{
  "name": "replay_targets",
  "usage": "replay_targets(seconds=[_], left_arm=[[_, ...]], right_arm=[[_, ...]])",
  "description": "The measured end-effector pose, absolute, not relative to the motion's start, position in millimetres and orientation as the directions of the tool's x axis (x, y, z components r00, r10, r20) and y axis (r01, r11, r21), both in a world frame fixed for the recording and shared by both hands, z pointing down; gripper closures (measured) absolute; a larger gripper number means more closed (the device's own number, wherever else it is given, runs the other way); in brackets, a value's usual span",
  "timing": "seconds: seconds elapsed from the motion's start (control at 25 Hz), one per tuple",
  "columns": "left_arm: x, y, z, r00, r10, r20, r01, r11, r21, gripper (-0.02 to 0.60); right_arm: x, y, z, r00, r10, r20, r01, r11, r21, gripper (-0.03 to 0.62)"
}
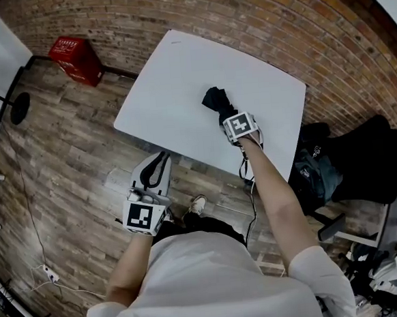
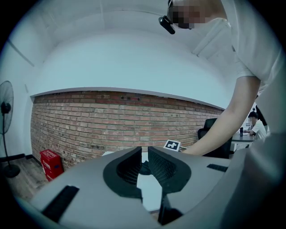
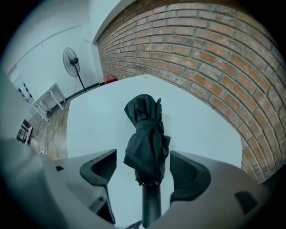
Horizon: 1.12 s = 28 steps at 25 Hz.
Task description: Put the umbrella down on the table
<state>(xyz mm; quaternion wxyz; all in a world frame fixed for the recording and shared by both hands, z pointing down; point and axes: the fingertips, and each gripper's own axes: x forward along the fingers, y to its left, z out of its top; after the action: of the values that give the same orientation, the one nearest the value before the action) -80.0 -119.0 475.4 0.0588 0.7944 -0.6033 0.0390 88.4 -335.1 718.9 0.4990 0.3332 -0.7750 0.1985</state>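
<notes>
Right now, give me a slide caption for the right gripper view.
Open right gripper straddling a folded black umbrella lying on the white table.

The umbrella lies on the table, between the jaws of the right gripper; the left gripper hangs before the table's near edge.

In the head view, your right gripper and its marker cube cover the umbrella's handle end. The body of your left gripper hides most of the surface. The dark lump beyond its fingers is too small to tell.
</notes>
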Motion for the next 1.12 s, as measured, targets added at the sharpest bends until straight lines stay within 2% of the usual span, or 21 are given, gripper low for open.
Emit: replay_targets(seconds=[0.24,0.52,0.68,0.88,1.12], left_arm=[[-88,-106,473,0.295,-0.946,0.133,-0.956,-0.293,0.036,0.52],[-94,-96,464,0.324,-0.941,0.102,-0.946,-0.321,0.046,0.52],[-97,-92,461,0.34,-0.935,0.104,-0.94,-0.337,0.042,0.52],[-97,-90,465,0.372,-0.922,0.107,-0.928,-0.369,0.044,0.52],[-92,-93,458,0.41,-0.908,0.083,-0.912,-0.408,0.036,0.52]], right_arm=[[96,-330,694,-0.259,-0.424,0.868,-0.772,0.631,0.078,0.239],[122,-325,666,-0.202,-0.565,0.8,-0.861,0.491,0.129,0.479],[133,-313,659,-0.207,-0.589,0.781,-0.907,0.415,0.072,0.571],[132,-301,650,-0.298,-0.603,0.74,-0.942,0.312,-0.125,0.574],[146,-295,626,-0.392,-0.655,0.646,-0.91,0.17,-0.379,0.576]])
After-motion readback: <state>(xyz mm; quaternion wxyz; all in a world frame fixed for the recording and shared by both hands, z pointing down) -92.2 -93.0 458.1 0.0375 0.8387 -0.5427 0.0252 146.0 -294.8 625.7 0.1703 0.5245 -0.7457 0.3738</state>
